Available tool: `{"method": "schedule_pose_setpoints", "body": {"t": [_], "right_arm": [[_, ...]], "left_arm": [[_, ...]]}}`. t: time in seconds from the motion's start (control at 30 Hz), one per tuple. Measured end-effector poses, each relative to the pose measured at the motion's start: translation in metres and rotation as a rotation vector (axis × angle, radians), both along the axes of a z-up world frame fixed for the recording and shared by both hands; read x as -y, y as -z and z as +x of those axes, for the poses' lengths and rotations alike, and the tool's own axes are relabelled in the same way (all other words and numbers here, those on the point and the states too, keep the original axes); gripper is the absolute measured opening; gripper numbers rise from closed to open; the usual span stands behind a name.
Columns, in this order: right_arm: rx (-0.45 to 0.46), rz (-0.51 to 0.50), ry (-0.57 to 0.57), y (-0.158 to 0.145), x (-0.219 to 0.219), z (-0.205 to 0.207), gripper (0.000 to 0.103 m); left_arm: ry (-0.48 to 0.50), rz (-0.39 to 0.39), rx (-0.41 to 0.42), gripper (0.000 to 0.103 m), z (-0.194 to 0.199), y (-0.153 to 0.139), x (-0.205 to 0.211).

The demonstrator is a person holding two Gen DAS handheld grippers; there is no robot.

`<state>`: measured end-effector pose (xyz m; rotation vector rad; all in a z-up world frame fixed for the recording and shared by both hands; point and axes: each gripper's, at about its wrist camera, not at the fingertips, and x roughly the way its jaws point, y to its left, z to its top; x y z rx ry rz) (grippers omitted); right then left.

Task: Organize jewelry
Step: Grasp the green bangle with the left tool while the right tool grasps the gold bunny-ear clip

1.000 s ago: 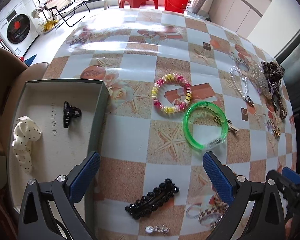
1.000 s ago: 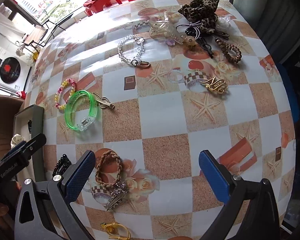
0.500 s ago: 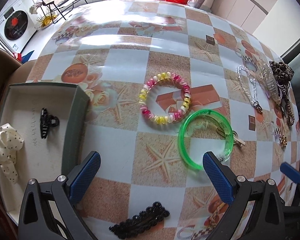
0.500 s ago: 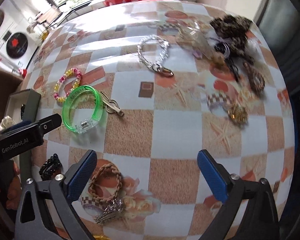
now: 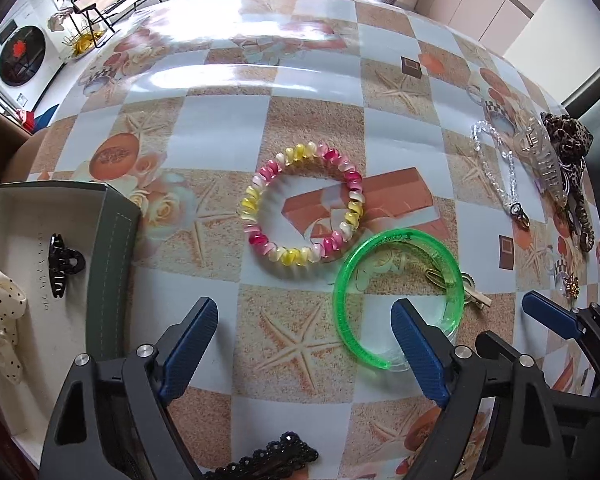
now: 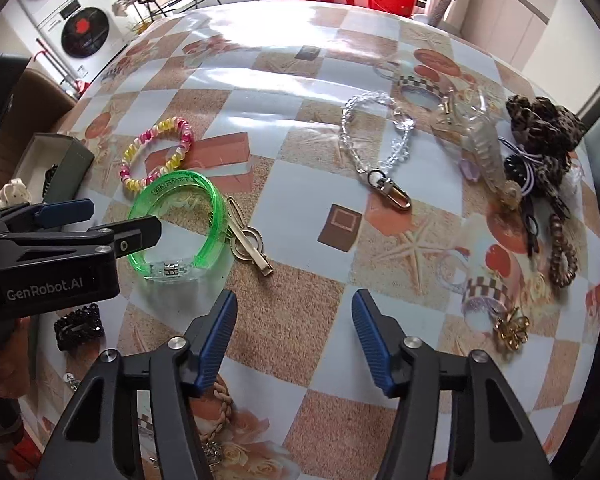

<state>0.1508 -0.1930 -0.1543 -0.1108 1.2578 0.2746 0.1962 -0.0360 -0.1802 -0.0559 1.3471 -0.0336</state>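
Both grippers are descending, jaws closing on nothing: the left gripper (image 5: 304,344) nearing the green bangle (image 5: 400,296) at its two o'clock. The right gripper (image 6: 294,332) is narrowing faster, the gold hair clip (image 6: 248,242) at its eleven o'clock, suggesting two pickups starting.

We see bare tablecloth (image 6: 292,332) open between the right gripper (image 6: 294,344)'s closing jaws. Left of it the green bangle (image 6: 180,224) and gold clip (image 6: 248,244) crowd the way; the left gripper (image 5: 304,352) also intrudes there.
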Motion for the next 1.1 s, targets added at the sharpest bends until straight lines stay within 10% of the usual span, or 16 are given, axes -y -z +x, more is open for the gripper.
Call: {"method": "schedule_pose_setpoints", "body": {"t": [0.73,0.9,1.1], "right_arm": [[0.082,-0.043,-0.137,0.005,-0.029,0.008,0.045],[0.092,-0.06,-0.17,0.005,-0.038,0.005,0.029],[0.085,-0.052,-0.173,0.006,-0.044,0.003,0.009]], "left_arm": [[0.03,0.024,0.03,0.04,0.006,0.001,0.009],[0.042,0.005,0.026,0.04,0.0,-0.002,0.007],[0.056,-0.021,0.023,0.009,-0.006,-0.005,0.008]]}}
